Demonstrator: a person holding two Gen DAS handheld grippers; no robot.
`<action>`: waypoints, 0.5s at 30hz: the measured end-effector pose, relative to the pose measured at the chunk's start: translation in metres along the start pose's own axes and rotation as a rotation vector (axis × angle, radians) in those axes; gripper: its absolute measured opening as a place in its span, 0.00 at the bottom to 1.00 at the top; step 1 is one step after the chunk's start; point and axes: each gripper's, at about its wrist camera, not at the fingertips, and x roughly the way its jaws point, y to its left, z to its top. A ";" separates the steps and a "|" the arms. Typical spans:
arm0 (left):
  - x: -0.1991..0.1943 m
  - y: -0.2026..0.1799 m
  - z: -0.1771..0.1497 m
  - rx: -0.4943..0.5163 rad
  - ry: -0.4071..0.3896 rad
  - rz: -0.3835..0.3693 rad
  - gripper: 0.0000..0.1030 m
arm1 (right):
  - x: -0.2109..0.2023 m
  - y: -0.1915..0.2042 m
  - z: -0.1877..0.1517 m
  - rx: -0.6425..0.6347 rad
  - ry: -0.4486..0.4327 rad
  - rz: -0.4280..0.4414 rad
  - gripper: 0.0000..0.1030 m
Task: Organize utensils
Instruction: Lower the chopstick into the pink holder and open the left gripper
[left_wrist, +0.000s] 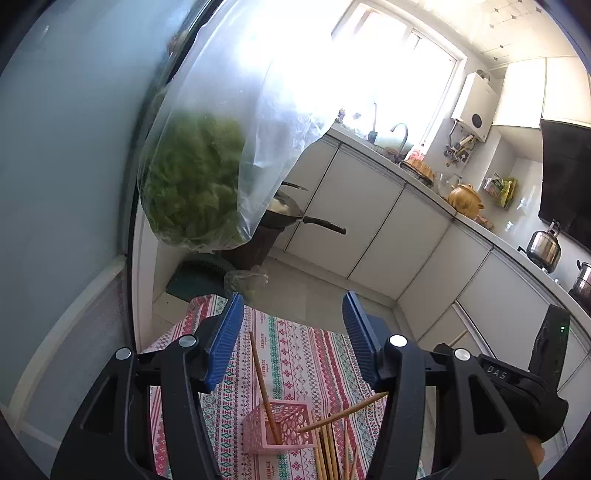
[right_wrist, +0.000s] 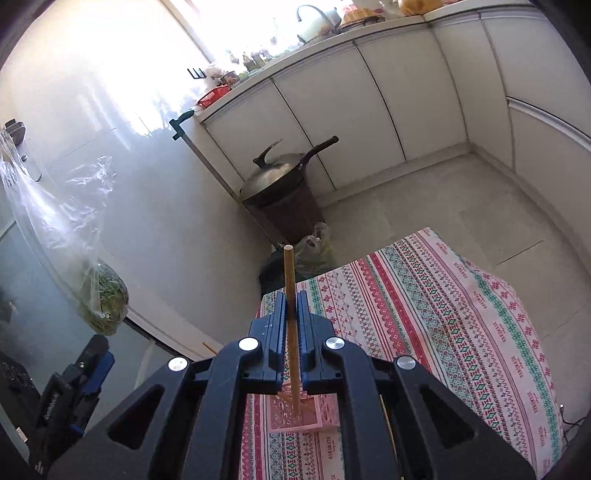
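Observation:
A pink openwork holder stands on the patterned tablecloth. One wooden chopstick leans in it. This chopstick rises between the blue pads of my left gripper, which is open and does not touch it. Several chopsticks lie on the cloth right of the holder. My right gripper is shut on another chopstick, held upright. Its lower end reaches down at the holder. In the left wrist view a slanted chopstick meets the holder's right side.
A clear bag of greens hangs at the left by a glass door. A wok sits on a dark bin beyond the table's far edge. White cabinets line the back and right, with tiled floor between.

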 end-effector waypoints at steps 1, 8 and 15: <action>-0.001 -0.001 0.001 0.006 -0.001 0.002 0.52 | 0.004 0.001 -0.002 0.001 0.002 -0.001 0.06; 0.011 -0.017 -0.012 0.097 0.069 0.056 0.55 | 0.026 0.006 -0.022 -0.044 0.048 -0.032 0.11; 0.013 -0.046 -0.029 0.197 0.097 0.086 0.54 | -0.015 0.022 -0.031 -0.181 -0.072 -0.106 0.19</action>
